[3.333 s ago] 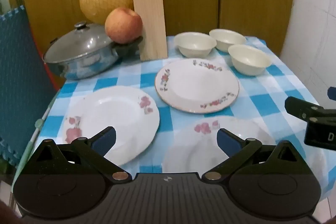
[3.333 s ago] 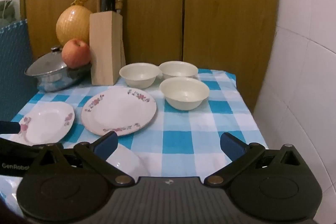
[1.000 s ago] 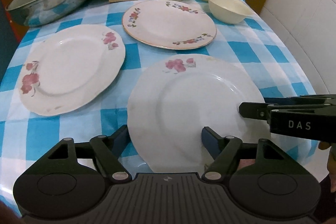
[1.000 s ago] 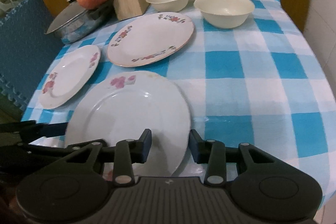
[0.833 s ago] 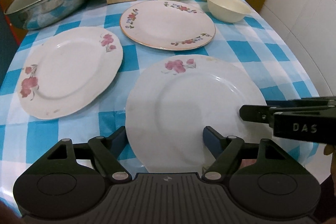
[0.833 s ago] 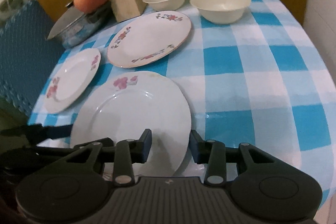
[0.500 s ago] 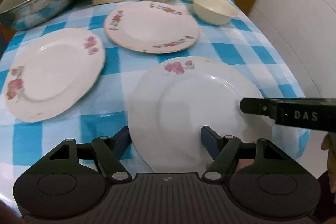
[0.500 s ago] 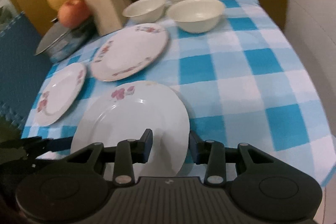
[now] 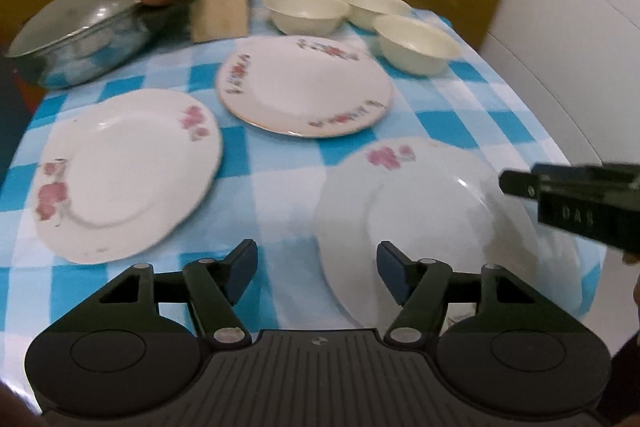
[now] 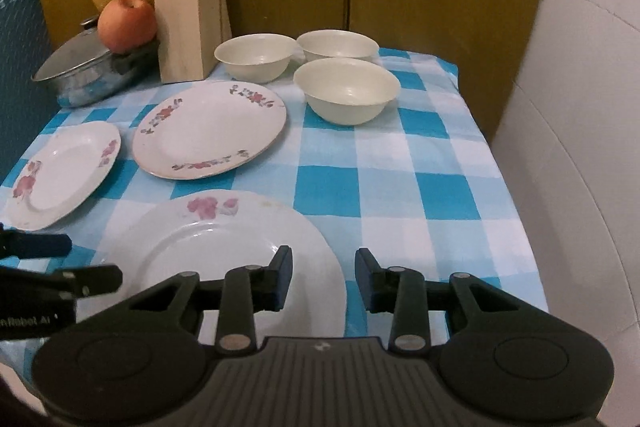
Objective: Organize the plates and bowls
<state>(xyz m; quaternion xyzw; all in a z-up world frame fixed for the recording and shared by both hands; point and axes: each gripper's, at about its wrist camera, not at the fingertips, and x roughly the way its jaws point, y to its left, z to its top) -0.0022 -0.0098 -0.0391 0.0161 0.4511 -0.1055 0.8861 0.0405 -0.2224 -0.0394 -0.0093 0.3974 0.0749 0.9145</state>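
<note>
My right tongs (image 10: 323, 277) stand apart, straddling the near plate's (image 10: 208, 247) right rim at lower centre of the right view, nearer it than my left tongs (image 9: 317, 270), also apart, with that plate at their right finger.

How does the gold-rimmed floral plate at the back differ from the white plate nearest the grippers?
The gold-rimmed floral plate carries sprays of small flowers spaced around its border; the near white plate shows one pink flower cluster on its far rim. The floral plate lies beside the cream bowls, with no gripper near it; the near plate sits by the table's front edge, with the right hand-held gripper open over its rim. Both are round and lie on the blue checked cloth.
</note>
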